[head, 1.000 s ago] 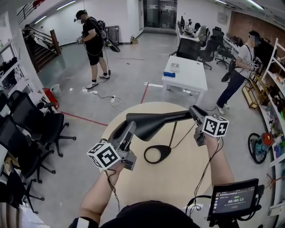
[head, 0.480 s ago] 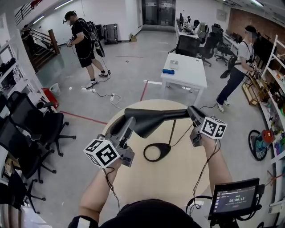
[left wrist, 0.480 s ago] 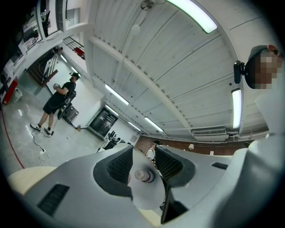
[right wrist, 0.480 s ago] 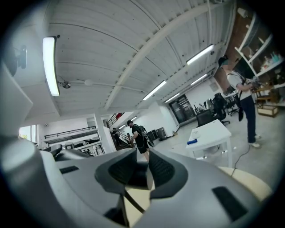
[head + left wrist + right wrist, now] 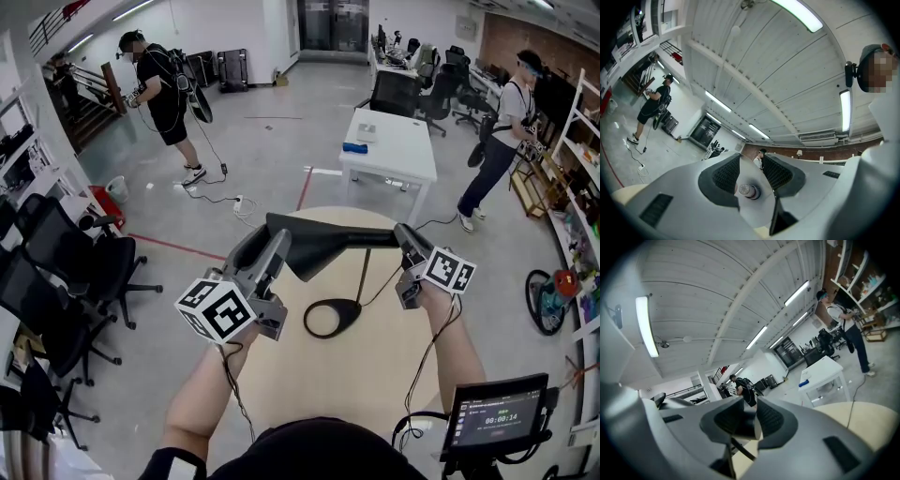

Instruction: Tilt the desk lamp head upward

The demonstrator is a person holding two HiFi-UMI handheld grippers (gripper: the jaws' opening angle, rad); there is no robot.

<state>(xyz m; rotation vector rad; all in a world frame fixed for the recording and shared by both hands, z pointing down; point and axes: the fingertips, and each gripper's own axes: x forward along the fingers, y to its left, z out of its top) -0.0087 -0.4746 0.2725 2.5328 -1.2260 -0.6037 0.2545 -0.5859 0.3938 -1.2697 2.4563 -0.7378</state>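
Observation:
A black desk lamp stands on a round beige table [image 5: 375,375]. In the head view its long head [image 5: 314,246] lies about level, and a thin stem drops to the ring-shaped base [image 5: 330,320]. My left gripper [image 5: 272,247] is shut on the head's left end. In the left gripper view the left gripper [image 5: 752,176] pinches the shade's rim, with the white inside and the bulb [image 5: 749,191] showing. My right gripper [image 5: 404,235] is shut on the lamp's arm at the right end. In the right gripper view the right gripper [image 5: 749,420] clamps that dark arm [image 5: 744,422].
A white table [image 5: 394,150] stands on the floor beyond. Office chairs [image 5: 66,262] crowd the left. A small screen [image 5: 492,417] sits at the lower right. One person [image 5: 164,89] stands at the back left, another [image 5: 506,141] by shelves at the right.
My left gripper has risen with the lamp head's left end, so the head now lies flatter. The right gripper has rolled slightly in place. The person at the back left has walked further left.

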